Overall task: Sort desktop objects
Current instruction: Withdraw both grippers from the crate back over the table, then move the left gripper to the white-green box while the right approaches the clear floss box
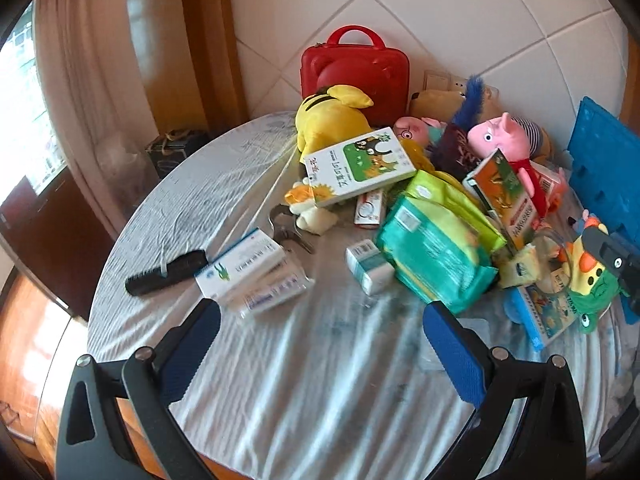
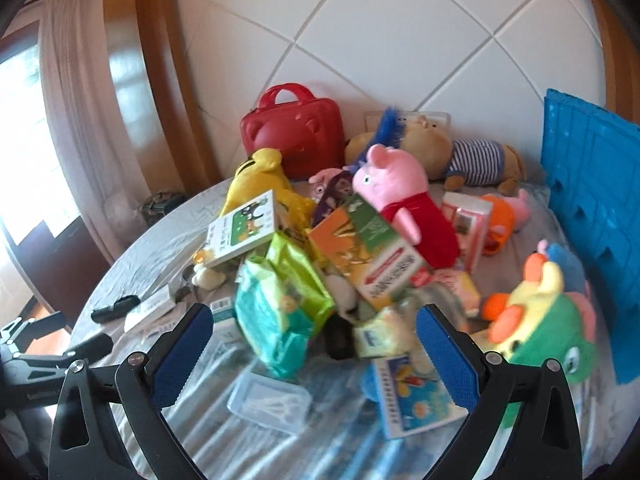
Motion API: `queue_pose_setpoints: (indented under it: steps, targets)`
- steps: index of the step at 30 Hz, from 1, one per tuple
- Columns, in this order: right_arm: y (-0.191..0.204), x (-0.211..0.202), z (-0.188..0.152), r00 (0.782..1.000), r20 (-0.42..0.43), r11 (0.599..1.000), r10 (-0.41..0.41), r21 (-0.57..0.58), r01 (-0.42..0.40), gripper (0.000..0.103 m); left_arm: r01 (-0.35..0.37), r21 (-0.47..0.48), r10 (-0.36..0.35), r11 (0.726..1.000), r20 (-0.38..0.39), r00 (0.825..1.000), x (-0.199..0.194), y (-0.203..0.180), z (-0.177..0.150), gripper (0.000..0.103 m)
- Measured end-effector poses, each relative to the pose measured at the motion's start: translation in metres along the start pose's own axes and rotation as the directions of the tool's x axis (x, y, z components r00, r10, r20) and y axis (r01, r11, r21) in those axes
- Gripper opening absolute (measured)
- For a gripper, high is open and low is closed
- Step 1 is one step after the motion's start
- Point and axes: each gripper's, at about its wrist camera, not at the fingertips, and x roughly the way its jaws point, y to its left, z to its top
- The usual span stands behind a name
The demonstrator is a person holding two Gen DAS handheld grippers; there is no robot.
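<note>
A round table under a striped cloth [image 1: 304, 380] carries a heap of toys and boxes. My left gripper [image 1: 322, 316] hangs open over bare cloth, short of a white-and-blue medicine box [image 1: 242, 266] and a green wipes pack [image 1: 436, 256]. A black comb [image 1: 166, 273] lies left of that box. My right gripper [image 2: 314, 322] is open above the same green wipes pack [image 2: 280, 304], a clear plastic case [image 2: 270, 402] and a blue picture box [image 2: 416, 398]. A pink pig plush [image 2: 404, 196] lies on an orange box [image 2: 372, 264]. Neither gripper holds anything.
A red handled case [image 1: 356, 74] stands against the tiled wall, a yellow plush [image 1: 332, 118] in front of it. A blue plastic crate [image 2: 592, 208] rises at the right edge, with a green-and-yellow plush [image 2: 548, 320] beside it. The table edge curves on the left, with a curtain beyond.
</note>
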Motion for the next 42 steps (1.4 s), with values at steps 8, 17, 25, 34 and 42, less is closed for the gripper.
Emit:
queue_pose_setpoints:
  steps: [8, 17, 25, 34, 42]
  targets:
    - [0.050, 0.040, -0.036, 0.980, -0.063, 0.971, -0.186, 0.141, 0.194, 0.103, 0.143, 0.173, -0.139, 0.975, -0.034, 0.990, 0.069, 0.081, 0.003, 0.103]
    - [0.089, 0.070, -0.097, 0.914, -0.192, 0.876, -0.357, 0.269, 0.399, 0.103, 0.227, 0.282, -0.186, 0.932, -0.164, 0.969, 0.149, 0.137, -0.001, 0.103]
    - [0.088, 0.092, -0.113, 0.884, -0.232, 0.834, -0.406, 0.300, 0.463, 0.103, 0.273, 0.318, -0.210, 0.908, -0.219, 0.953, 0.200, 0.133, 0.003, 0.103]
    - [0.075, 0.104, -0.119, 0.866, -0.264, 0.803, -0.425, 0.331, 0.495, 0.103, 0.421, 0.372, -0.364, 0.827, -0.216, 0.906, 0.190, 0.059, 0.031, 0.103]
    - [0.069, 0.119, -0.129, 0.891, -0.266, 0.840, -0.368, 0.315, 0.441, 0.103, 0.463, 0.434, -0.384, 0.773, -0.261, 0.885, 0.201, -0.004, 0.013, 0.103]
